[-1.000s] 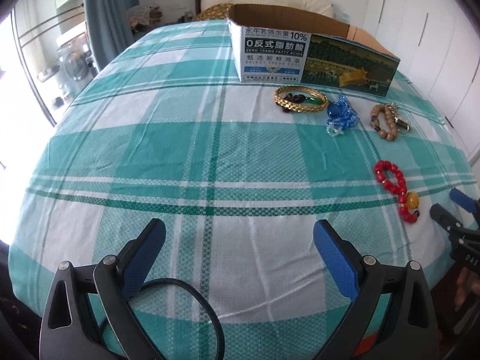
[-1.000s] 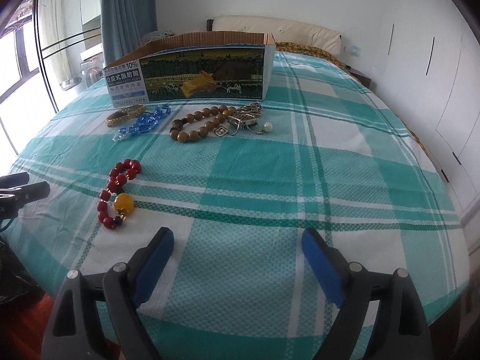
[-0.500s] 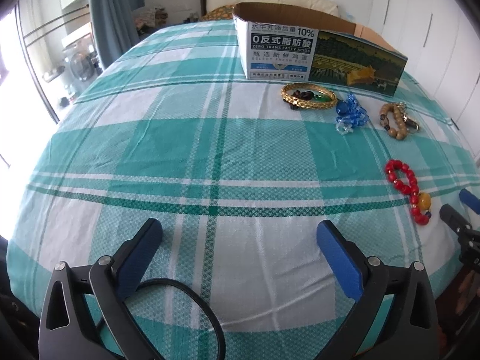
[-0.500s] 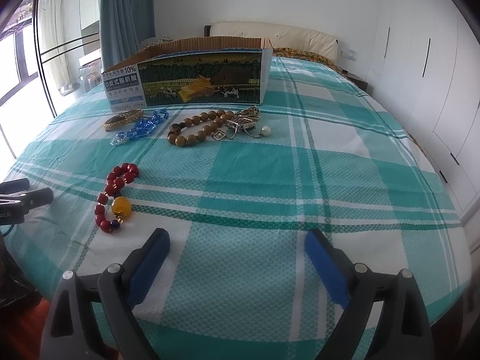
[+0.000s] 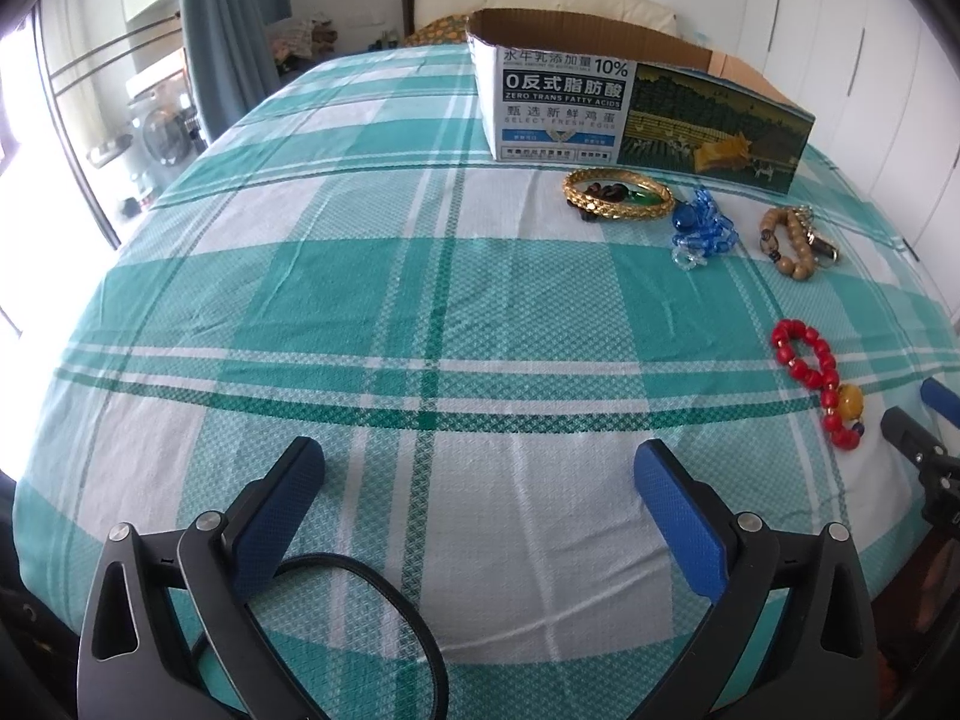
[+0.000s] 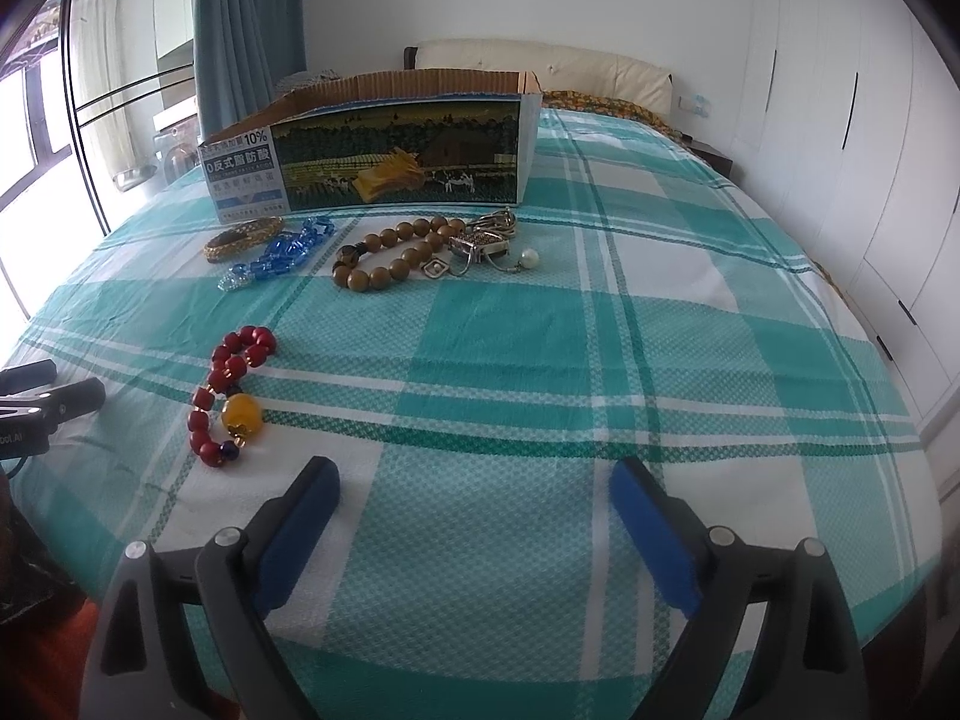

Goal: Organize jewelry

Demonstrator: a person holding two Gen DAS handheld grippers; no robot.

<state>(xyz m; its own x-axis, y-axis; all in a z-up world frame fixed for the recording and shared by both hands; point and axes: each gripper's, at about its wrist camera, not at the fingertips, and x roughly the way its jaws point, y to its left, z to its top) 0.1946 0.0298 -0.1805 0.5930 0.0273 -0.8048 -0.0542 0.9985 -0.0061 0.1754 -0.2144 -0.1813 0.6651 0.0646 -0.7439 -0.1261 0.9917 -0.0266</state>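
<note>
Both cameras have crept a little closer to the jewelry over the last second; nothing on the bed itself has shifted. From the left wrist, the left gripper [image 5: 480,474] hangs over the green plaid bedspread [image 5: 372,276] with its tongs spread wide, gripping nothing. Ahead sits the cardboard box [image 5: 636,111], with the gold bangle [image 5: 618,194] just in front of it, blue crystal bracelet [image 5: 699,228] beside that, wooden bead bracelet [image 5: 789,243] further right, and red bead bracelet [image 5: 819,381] nearer. From the right wrist, the right gripper [image 6: 474,486] is spread too, empty, red beads just off its left finger.
</note>
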